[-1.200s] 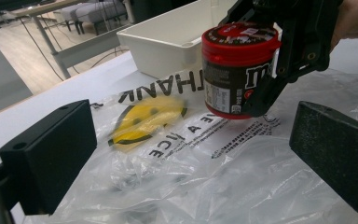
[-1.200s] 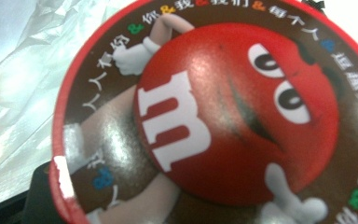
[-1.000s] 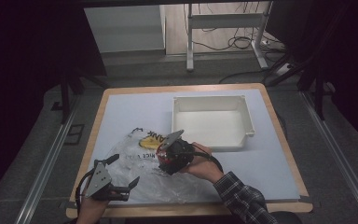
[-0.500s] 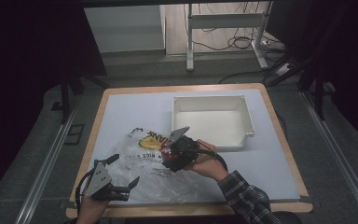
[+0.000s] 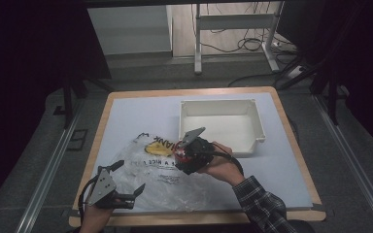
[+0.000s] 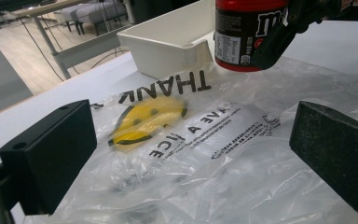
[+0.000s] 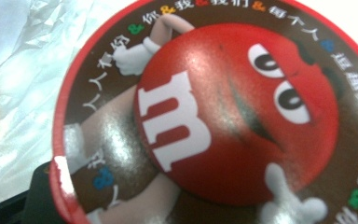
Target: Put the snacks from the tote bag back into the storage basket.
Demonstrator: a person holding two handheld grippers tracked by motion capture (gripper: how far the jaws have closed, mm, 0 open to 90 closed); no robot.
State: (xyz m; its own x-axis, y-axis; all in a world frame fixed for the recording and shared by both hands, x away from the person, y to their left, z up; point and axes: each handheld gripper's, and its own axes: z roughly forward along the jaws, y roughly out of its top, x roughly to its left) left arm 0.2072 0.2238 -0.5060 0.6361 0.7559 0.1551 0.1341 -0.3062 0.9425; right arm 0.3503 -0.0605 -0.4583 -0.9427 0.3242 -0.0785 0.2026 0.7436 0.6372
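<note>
A red and brown M&M's can (image 5: 181, 154) hangs just above a crumpled clear plastic bag (image 5: 150, 177) printed with a yellow smiley, near the front left corner of the white tray (image 5: 258, 127). My right gripper (image 5: 188, 156) is shut on the can. In the right gripper view the can's lid (image 7: 223, 116) with the red M&M character sits right in front of the camera. My left gripper (image 5: 126, 180) is open at the bag's near left edge. Its jaws stand wide apart over the bag (image 6: 205, 154), and the can (image 6: 244, 32) shows beyond them.
The white tray (image 6: 168, 46) has nothing in it and stands at the back right of the pale blue tabletop (image 5: 141, 114). The wooden table edge (image 5: 194, 219) runs along the front. Bare table lies left of the tray and right of the bag.
My right gripper has carried the can slightly to the right, toward the tray. The left gripper has stayed in place, open.
</note>
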